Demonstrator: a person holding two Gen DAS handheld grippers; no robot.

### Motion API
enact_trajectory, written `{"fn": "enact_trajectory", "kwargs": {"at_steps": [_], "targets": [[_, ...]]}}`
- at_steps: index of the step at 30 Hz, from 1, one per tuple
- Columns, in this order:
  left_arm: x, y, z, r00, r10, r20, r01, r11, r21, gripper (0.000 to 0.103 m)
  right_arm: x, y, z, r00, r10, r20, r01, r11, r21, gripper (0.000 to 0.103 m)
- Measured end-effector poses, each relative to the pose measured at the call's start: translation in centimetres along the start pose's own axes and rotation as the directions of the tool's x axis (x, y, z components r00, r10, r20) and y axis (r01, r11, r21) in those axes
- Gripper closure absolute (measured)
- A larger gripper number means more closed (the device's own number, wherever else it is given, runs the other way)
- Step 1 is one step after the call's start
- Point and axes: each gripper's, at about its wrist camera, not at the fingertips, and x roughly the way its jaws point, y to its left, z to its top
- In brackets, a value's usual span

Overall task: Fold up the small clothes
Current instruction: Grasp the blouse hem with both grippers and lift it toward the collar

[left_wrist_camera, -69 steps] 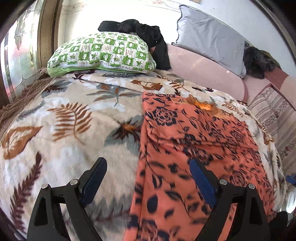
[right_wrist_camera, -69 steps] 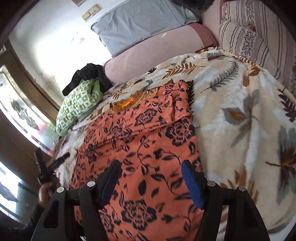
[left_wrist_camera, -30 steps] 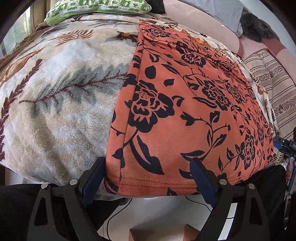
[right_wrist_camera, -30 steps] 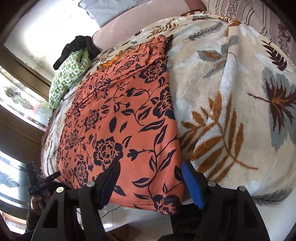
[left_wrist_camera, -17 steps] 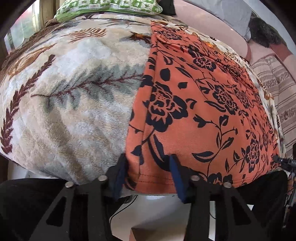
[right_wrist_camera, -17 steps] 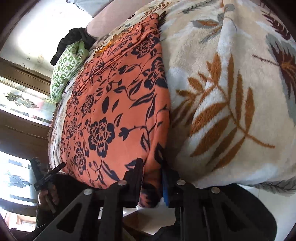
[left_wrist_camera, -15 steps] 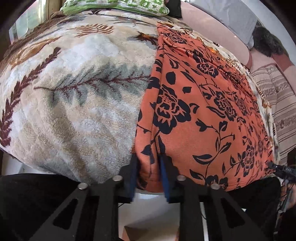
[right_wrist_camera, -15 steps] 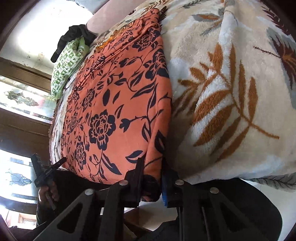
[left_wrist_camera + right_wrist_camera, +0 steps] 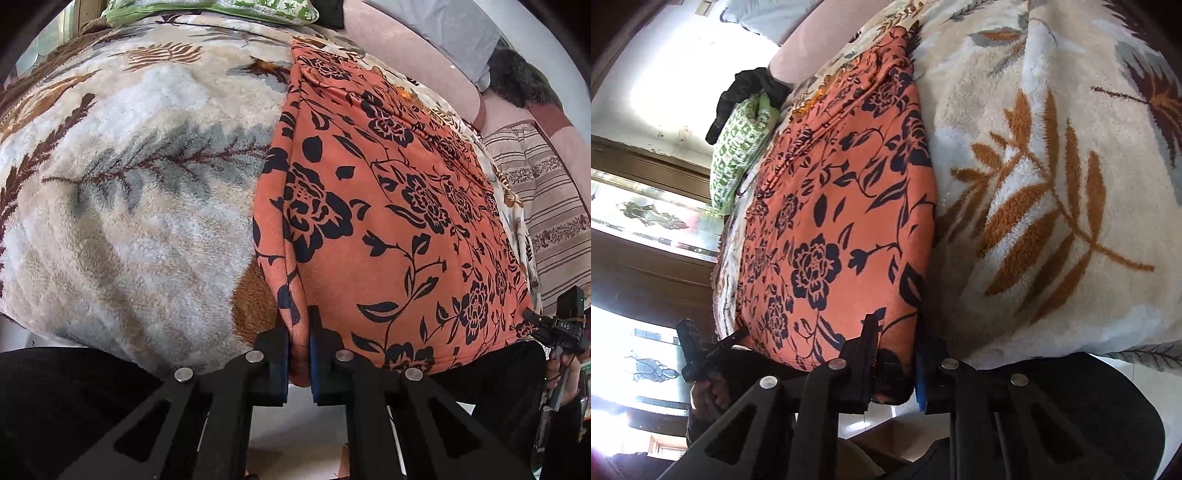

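An orange garment with black flowers (image 9: pixel 388 221) lies flat on a leaf-patterned fleece blanket (image 9: pixel 129 203) and hangs a little over the bed's near edge. My left gripper (image 9: pixel 298 332) is shut on the garment's near left hem corner, which is bunched between the blue pads. In the right wrist view the same garment (image 9: pixel 831 221) runs away from me, and my right gripper (image 9: pixel 895 350) is shut on its near right hem corner. Each view also shows the other hand-held gripper at the far corner of the hem.
A green checked pillow (image 9: pixel 738 155) with dark clothing (image 9: pixel 746 88) behind it lies at the bed's head, beside a grey pillow (image 9: pixel 443 29) and a pink bolster (image 9: pixel 406 62). A striped cushion (image 9: pixel 546 206) borders the right side. Dark wooden window frames stand on the left.
Both grippers dropped from above the bed to its near edge and went from wide open to shut on the garment's two hem corners. The cloth has bunched between the pads.
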Motion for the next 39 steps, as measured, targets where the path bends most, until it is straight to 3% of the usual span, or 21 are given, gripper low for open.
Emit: {"fn": "enact_trajectory", "kwargs": {"at_steps": [6, 10, 12, 15, 19, 24, 26, 28, 29, 30, 31, 32, 33, 35, 37, 39], "targets": [[-0.7, -0.5, 0.4, 1.0, -0.022, 0.006, 0.022, 1.0, 0.001, 0.095, -0.4, 0.1, 0.3, 0.999, 0.044, 0.016, -0.044, 0.999, 0.01, 0.089], [0.8, 0.0, 0.9, 0.999, -0.01, -0.052, 0.009, 0.999, -0.035, 0.095, 0.3, -0.4, 0.9, 0.998, 0.059, -0.01, -0.059, 0.998, 0.025, 0.091], [0.2, -0.9, 1.5, 0.999, -0.011, -0.05, 0.011, 1.0, 0.003, 0.095, 0.5, -0.5, 1.3, 0.997, 0.073, -0.024, -0.072, 0.997, 0.037, 0.092], [-1.8, -2.6, 3.5, 0.999, -0.049, -0.011, 0.049, 0.997, 0.055, 0.095, -0.4, 0.7, 2.9, 0.988, 0.154, 0.011, -0.154, 0.988, 0.028, 0.094], [-4.9, -4.9, 9.9, 0.986, -0.135, 0.095, 0.125, 0.987, 0.104, 0.095, -1.4, 2.9, 7.6, 0.961, 0.263, 0.084, -0.265, 0.964, 0.005, 0.094], [-7.4, -7.3, 22.1, 0.94, -0.196, 0.28, 0.158, 0.976, 0.153, 0.095, -2.8, 5.7, 17.8, 0.906, 0.342, 0.249, -0.339, 0.939, -0.054, 0.094], [-6.3, -7.7, 26.6, 0.926, -0.181, 0.331, 0.138, 0.979, 0.152, 0.091, -3.0, 6.3, 22.3, 0.879, 0.342, 0.331, -0.345, 0.937, -0.053, 0.094], [-3.0, -7.8, 30.5, 0.919, -0.126, 0.373, 0.074, 0.986, 0.151, 0.086, -2.0, 6.3, 26.4, 0.873, 0.261, 0.413, -0.27, 0.962, -0.037, 0.093], [-0.2, -7.8, 32.3, 0.921, -0.074, 0.382, 0.01, 0.986, 0.166, 0.071, -0.5, 6.4, 28.5, 0.884, 0.201, 0.422, -0.199, 0.979, -0.049, 0.087], [3.3, -7.8, 33.8, 0.941, 0.01, 0.338, -0.079, 0.978, 0.191, 0.064, 1.4, 6.0, 30.2, 0.908, 0.143, 0.393, -0.138, 0.99, -0.041, 0.058], [6.8, -7.5, 34.5, 0.956, 0.144, 0.255, -0.195, 0.963, 0.187, 0.056, 3.6, 5.6, 31.6, 0.937, 0.052, 0.344, -0.055, 0.998, 0.001, 0.028], [9.3, -6.9, 34.6, 0.953, 0.247, 0.173, -0.277, 0.945, 0.174, 0.056, 5.2, 5.0, 31.9, 0.952, -0.032, 0.304, 0.025, 0.999, 0.026, 0.007], [10.6, -6.2, 34.1, 0.959, 0.258, 0.117, -0.275, 0.948, 0.161, 0.056, 6.0, 4.6, 31.6, 0.958, -0.049, 0.282, 0.046, 0.999, 0.019, 0.007], [10.1, -5.1, 32.3, 0.969, 0.202, 0.144, -0.222, 0.966, 0.136, 0.054, 6.0, 4.3, 29.8, 0.952, -0.033, 0.303, 0.032, 0.999, 0.008, 0.007], [7.9, -4.5, 30.3, 0.956, 0.213, 0.203, -0.246, 0.957, 0.152, 0.044, 5.3, 4.1, 27.5, 0.95, -0.062, 0.306, 0.075, 0.997, -0.03, 0.007], [4.7, -3.9, 28.4, 0.942, 0.188, 0.277, -0.23, 0.965, 0.126, 0.028, 5.3, 3.3, 25.7, 0.967, -0.077, 0.244, 0.093, 0.994, -0.058, 0.007]]}}
